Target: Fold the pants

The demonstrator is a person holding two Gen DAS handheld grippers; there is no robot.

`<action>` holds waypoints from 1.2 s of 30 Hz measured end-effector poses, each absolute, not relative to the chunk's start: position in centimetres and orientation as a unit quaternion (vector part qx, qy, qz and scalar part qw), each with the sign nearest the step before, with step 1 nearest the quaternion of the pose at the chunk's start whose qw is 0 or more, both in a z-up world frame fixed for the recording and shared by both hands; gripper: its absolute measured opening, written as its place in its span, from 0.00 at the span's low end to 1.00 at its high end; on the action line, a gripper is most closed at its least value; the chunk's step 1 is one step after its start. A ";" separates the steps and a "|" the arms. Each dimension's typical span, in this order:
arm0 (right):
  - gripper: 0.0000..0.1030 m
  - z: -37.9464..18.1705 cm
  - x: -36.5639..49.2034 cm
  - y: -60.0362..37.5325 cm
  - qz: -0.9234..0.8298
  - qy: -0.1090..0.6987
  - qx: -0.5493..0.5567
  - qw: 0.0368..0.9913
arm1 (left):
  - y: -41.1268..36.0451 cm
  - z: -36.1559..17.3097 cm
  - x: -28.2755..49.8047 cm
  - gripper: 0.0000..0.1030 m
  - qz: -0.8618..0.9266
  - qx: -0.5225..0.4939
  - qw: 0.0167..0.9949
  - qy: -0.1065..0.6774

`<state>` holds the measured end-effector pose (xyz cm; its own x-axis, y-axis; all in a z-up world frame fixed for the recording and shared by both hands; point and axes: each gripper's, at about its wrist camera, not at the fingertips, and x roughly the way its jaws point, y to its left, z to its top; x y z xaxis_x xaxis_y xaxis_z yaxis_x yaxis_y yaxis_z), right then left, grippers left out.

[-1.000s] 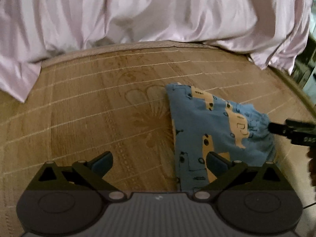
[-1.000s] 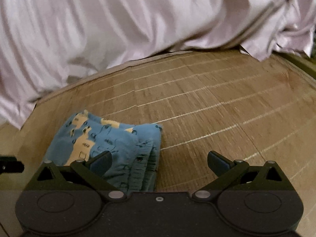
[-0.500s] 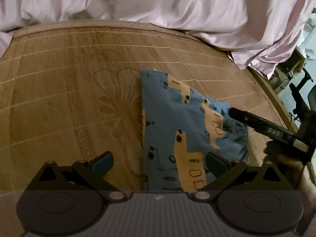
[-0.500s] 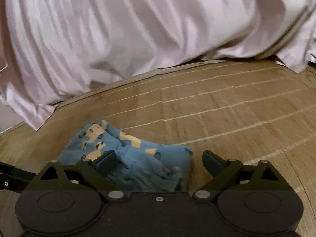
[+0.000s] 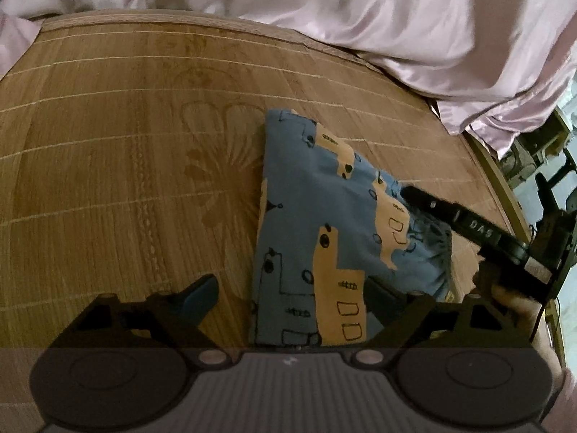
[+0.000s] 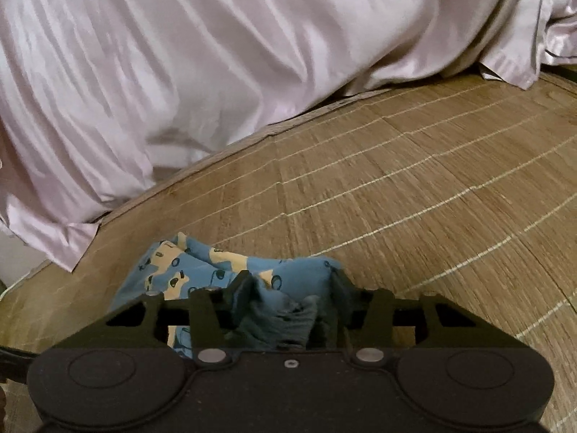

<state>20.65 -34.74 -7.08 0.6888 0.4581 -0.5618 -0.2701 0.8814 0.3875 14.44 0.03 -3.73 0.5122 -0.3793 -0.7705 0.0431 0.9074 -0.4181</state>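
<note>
The blue pants with yellow vehicle prints lie folded into a small bundle on the bamboo mat. My left gripper is open just above the bundle's near edge, its right finger over the cloth and its left finger over bare mat. My right gripper has closed partway on the bunched waistband end of the pants, with cloth pinched between the fingers. In the left wrist view its finger reaches onto the bundle's right side.
A rumpled pale pink sheet lies along the far side of the mat and fills the upper part of the right wrist view. The bed's wooden edge runs along the right, with dark furniture beyond it.
My right gripper moved onto the bundle's waistband end and its fingers closed from wide open onto the cloth. My left gripper shifted slightly and stayed open.
</note>
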 end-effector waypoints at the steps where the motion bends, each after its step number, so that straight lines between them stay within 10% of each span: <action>1: 0.47 -7.1 20.7 -34.8 0.200 0.341 0.139 0.908 | 0.0 -3.7 14.5 0.80 -0.122 -0.178 0.851 0.478; 5: 0.57 -7.0 20.5 -34.7 0.191 0.341 0.129 0.911 | -0.5 -3.8 14.8 0.53 -0.118 -0.172 0.847 0.490; 10: 0.55 -6.9 20.4 -34.5 0.183 0.339 0.116 0.915 | -1.4 -3.7 15.1 0.45 -0.101 -0.159 0.844 0.502; 21: 0.21 -7.0 20.3 -34.7 0.187 0.343 0.147 0.909 | -2.6 -3.0 15.3 0.30 -0.080 -0.130 0.845 0.512; 36: 0.15 -2.6 13.6 -30.9 0.194 0.270 -0.063 0.941 | -2.8 -2.3 12.6 0.19 -0.069 -0.124 0.844 0.518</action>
<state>13.58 -30.90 -2.64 0.7789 0.3305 -0.5330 -0.3982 0.9172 -0.0133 12.59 -2.82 -2.32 0.4543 -0.2449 -0.8565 -0.0110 0.9599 -0.2802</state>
